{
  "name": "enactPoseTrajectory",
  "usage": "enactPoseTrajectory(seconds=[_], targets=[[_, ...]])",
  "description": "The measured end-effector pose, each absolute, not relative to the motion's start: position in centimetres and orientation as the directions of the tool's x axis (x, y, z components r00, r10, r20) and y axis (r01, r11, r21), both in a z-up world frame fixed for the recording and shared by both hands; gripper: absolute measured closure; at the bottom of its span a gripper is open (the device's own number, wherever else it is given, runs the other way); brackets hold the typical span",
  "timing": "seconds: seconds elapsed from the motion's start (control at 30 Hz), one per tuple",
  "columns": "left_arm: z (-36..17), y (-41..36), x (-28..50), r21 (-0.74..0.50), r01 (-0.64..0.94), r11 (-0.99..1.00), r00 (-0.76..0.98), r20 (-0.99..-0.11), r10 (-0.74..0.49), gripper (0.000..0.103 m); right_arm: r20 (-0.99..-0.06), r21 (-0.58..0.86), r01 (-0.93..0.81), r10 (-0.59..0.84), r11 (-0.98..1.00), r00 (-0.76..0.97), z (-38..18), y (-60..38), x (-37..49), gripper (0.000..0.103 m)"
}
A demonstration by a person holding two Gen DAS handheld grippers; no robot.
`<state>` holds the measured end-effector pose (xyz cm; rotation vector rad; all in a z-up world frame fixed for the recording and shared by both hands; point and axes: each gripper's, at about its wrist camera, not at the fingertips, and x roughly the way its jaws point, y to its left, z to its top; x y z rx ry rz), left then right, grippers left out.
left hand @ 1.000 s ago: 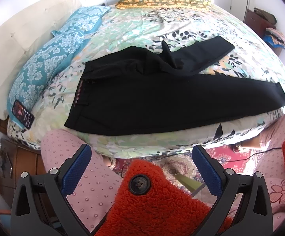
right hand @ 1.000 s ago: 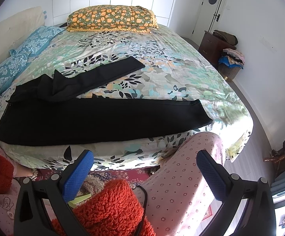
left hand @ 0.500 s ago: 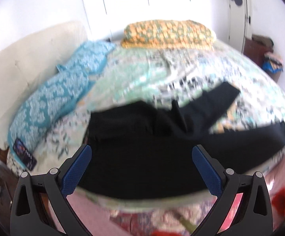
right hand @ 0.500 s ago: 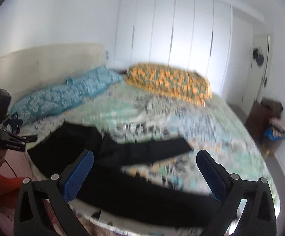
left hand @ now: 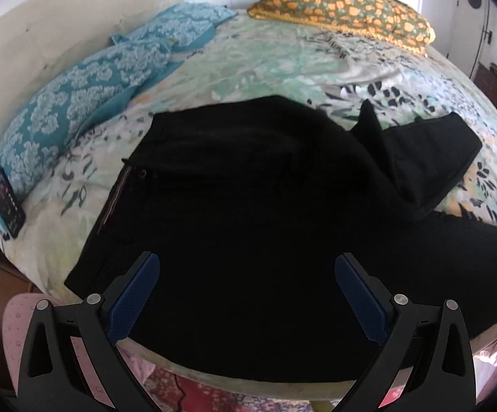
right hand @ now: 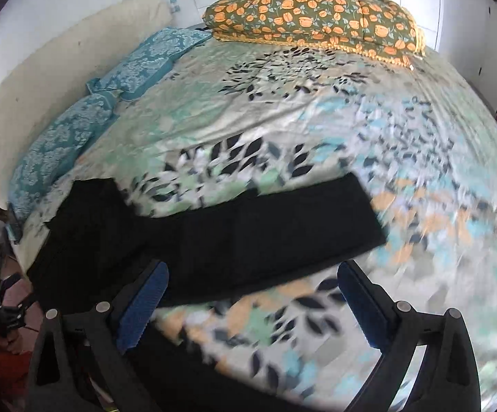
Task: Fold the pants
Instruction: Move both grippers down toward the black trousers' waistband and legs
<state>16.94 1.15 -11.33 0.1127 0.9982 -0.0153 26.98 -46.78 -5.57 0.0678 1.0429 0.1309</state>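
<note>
**Both grippers hung open over the black pants, nothing yet taken up**

The black pants (left hand: 248, 206) lay spread across the near side of the bed (right hand: 282, 110), waistband toward the headboard end and the two legs running off the other way. They were not flat. One leg lay straight along the mattress edge; the other leg (right hand: 282, 226) splayed off at an angle across the sheet, with a peaked wrinkle (left hand: 368, 116) standing up near the crotch. To my eye that spread was why nothing had been folded yet: the legs would need to be brought together first.

The left gripper (left hand: 246, 295) hung over the seat and hip of the pants, its jaws spread wide and empty, blue ribbed pads facing each other across bare cloth. The right gripper (right hand: 252, 305) was likewise parted with nothing between its pads, poised near the splayed leg, with printed sheet showing between the fingers. I judged it was placed there to take that leg and carry it over onto the other. I could not tell whether either gripper touched the fabric.

The cloth looked matte, thin and limp, a dress-trouser weave, with a pale striped lining showing at the waistband (left hand: 114, 199) and a small button beside it. The sheet beneath was smooth, leaf-printed in green and black. Two turquoise pillows (left hand: 87, 110) lined the cream headboard (left hand: 42, 27), a phone (left hand: 8, 206) lay by the nearer one, and an orange-flowered quilted cushion (right hand: 313, 13) sat on the far side of the bed.
</note>
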Motion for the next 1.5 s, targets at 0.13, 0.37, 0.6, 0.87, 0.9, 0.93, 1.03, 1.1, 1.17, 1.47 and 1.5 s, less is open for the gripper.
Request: enactPoseTrajectory(seconds=[0.13, 0.37, 0.6, 0.87, 0.9, 0.93, 1.03, 1.1, 1.17, 1.47, 1.5], targets=[[-11.6, 2.5, 18.6, 0.076, -0.016, 0.997, 0.531, -0.845, 0.073, 0.001, -0.922, 0.106, -0.048, 0.116, 0.993, 0.369, -9.1, -51.3, 35.7, 0.021], [-13.6, 2.1, 19.2, 0.142, -0.031, 0.989, 0.463, -0.875, 0.140, 0.001, -0.972, 0.079, -0.044, 0.086, 0.996, 0.219, -16.9, -54.1, 42.5, 0.040], [-15.0, 0.4, 19.5, 0.225, 0.029, 0.974, 0.446, -0.875, 0.189, 0.001, -0.974, 0.095, -0.109, 0.115, 0.989, 0.194, -19.0, -55.1, 42.8, 0.094], [-13.9, -1.3, 19.5, 0.275, 0.054, 0.960, 0.504, -0.837, 0.212, 0.001, -0.859, -0.188, 0.164, -0.244, 0.968, 0.450, -10.7, -65.4, 40.8, 0.094], [-14.0, -1.6, 19.5, 0.284, 0.063, 0.957, 0.506, -0.835, 0.214, 0.001, -0.860, -0.197, 0.219, -0.275, 0.956, 0.429, -11.0, -67.2, 40.7, 0.094], [-14.2, -1.9, 19.5, 0.293, 0.074, 0.953, 0.505, -0.835, 0.218, 0.001, -0.871, -0.196, 0.253, -0.287, 0.947, 0.399, -11.8, -68.5, 40.4, 0.094], [-14.7, -2.6, 19.9, 0.302, 0.092, 0.949, 0.489, -0.844, 0.221, 0.001, -0.893, -0.212, 0.280, -0.303, 0.936, 0.334, -15.0, -69.3, 39.4, 0.094], [-14.8, -2.7, 19.9, 0.299, 0.091, 0.950, 0.482, -0.848, 0.221, 0.001, -0.900, -0.204, 0.304, -0.301, 0.930, 0.316, -17.1, -68.8, 39.0, 0.094], [-14.6, -2.9, 20.4, 0.293, 0.089, 0.952, 0.475, -0.853, 0.218, 0.001, -0.888, -0.205, 0.336, -0.319, 0.919, 0.332, -17.9, -68.6, 38.6, 0.093], [-13.1, 1.0, 34.0, 0.216, -0.039, 0.976, 0.538, -0.818, 0.203, 0.001, -0.839, 0.060, 0.223, -0.072, 0.973, 0.539, -14.4, -62.4, 35.5, 0.044], [-13.9, 1.5, 35.2, 0.242, -0.065, 0.968, 0.540, -0.807, 0.238, 0.001, -0.841, 0.146, 0.187, 0.022, 0.972, 0.541, -14.8, -61.3, 35.0, 0.044]])
